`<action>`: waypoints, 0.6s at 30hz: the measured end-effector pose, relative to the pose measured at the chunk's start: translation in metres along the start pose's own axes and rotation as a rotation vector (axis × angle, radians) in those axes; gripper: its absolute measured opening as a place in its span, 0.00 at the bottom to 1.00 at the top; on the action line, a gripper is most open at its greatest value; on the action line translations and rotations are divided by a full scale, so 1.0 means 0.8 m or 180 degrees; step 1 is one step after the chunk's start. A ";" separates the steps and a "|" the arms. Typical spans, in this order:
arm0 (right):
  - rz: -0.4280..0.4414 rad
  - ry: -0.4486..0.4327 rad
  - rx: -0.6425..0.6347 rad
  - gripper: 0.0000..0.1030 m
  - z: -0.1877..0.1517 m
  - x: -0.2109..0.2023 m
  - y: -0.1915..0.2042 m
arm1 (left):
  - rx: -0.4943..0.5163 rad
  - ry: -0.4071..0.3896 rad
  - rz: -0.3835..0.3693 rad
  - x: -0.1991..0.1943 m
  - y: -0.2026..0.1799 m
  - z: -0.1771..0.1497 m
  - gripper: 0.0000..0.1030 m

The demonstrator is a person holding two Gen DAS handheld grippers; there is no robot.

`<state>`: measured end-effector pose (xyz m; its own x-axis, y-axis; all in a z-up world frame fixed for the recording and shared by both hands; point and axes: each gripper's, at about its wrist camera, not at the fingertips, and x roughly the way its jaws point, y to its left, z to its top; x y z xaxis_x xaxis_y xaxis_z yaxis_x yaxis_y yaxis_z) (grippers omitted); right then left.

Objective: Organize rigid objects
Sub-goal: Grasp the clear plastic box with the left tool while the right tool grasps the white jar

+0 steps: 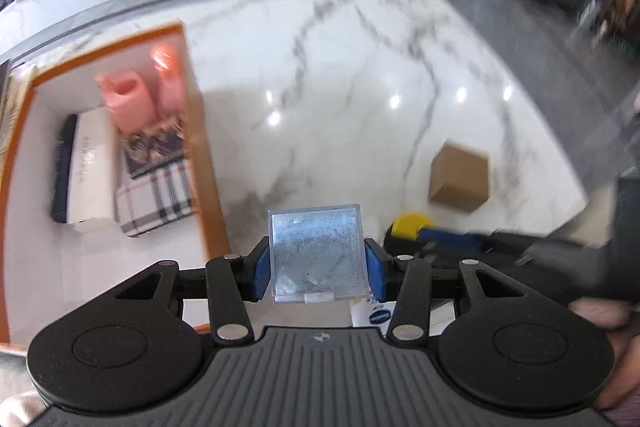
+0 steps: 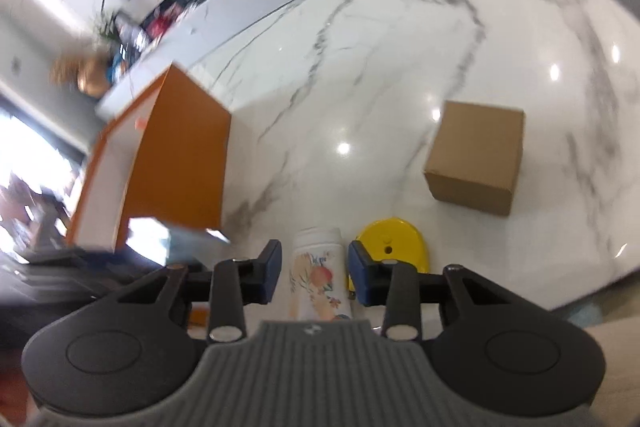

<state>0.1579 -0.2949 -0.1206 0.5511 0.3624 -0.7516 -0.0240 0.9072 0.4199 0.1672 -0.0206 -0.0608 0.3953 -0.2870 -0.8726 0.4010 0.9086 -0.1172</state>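
Observation:
My left gripper (image 1: pixel 318 267) is shut on a clear square plastic case (image 1: pixel 318 253) and holds it above the marble table, just right of an orange-rimmed open box (image 1: pixel 208 187). That box holds two pink cups (image 1: pixel 128 99), a white and black flat box and a plaid item. My right gripper (image 2: pixel 314 269) is open around a white floral bottle (image 2: pixel 318 275) that lies between its fingers, with gaps on both sides. The clear case shows blurred at the left of the right wrist view (image 2: pixel 156 235).
A brown cardboard box (image 2: pixel 476 155) stands on the marble table (image 2: pixel 400 47), also in the left wrist view (image 1: pixel 460 179). A yellow round tape measure (image 2: pixel 390 235) lies just right of the bottle. The orange box's outer wall (image 2: pixel 180 155) stands to the left. A counter runs behind.

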 end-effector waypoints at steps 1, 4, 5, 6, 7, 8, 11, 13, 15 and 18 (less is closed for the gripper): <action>-0.0061 0.0003 -0.0142 0.38 -0.002 0.002 0.008 | -0.0047 -0.0073 -0.0023 -0.006 -0.001 0.009 0.52; -0.0266 0.0052 -0.0491 0.38 -0.007 0.012 0.032 | -0.0185 -0.0227 -0.0003 -0.011 0.002 0.022 0.52; -0.0332 0.0085 -0.0571 0.38 -0.007 0.017 0.037 | -0.0244 -0.0259 0.0009 -0.017 0.011 0.022 0.52; -0.0383 0.0126 -0.0620 0.39 -0.007 0.022 0.040 | -0.0321 -0.0286 0.0018 -0.023 0.022 0.023 0.52; -0.0414 0.0173 -0.0638 0.39 -0.006 0.028 0.042 | -0.0396 -0.0312 0.0029 -0.027 0.032 0.022 0.51; -0.0423 0.0221 -0.0630 0.40 -0.004 0.034 0.043 | -0.0468 -0.0328 0.0044 -0.030 0.043 0.020 0.51; -0.0433 0.0338 -0.0579 0.40 0.000 0.049 0.046 | -0.0676 -0.0351 0.0119 -0.035 0.077 0.016 0.51; -0.0455 0.0395 -0.0554 0.43 0.002 0.060 0.049 | -0.0793 -0.0349 0.0126 -0.032 0.096 0.011 0.51; -0.0552 0.0446 -0.0548 0.43 0.004 0.069 0.052 | -0.0878 -0.0332 0.0137 -0.026 0.111 0.007 0.51; -0.0662 0.0548 -0.0563 0.45 0.003 0.080 0.056 | -0.0957 -0.0372 0.0109 -0.021 0.130 0.004 0.51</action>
<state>0.1944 -0.2318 -0.1489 0.4105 0.1825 -0.8934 -0.0786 0.9832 0.1647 0.2050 0.0774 -0.0565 0.5034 -0.2719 -0.8202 0.1306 0.9622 -0.2389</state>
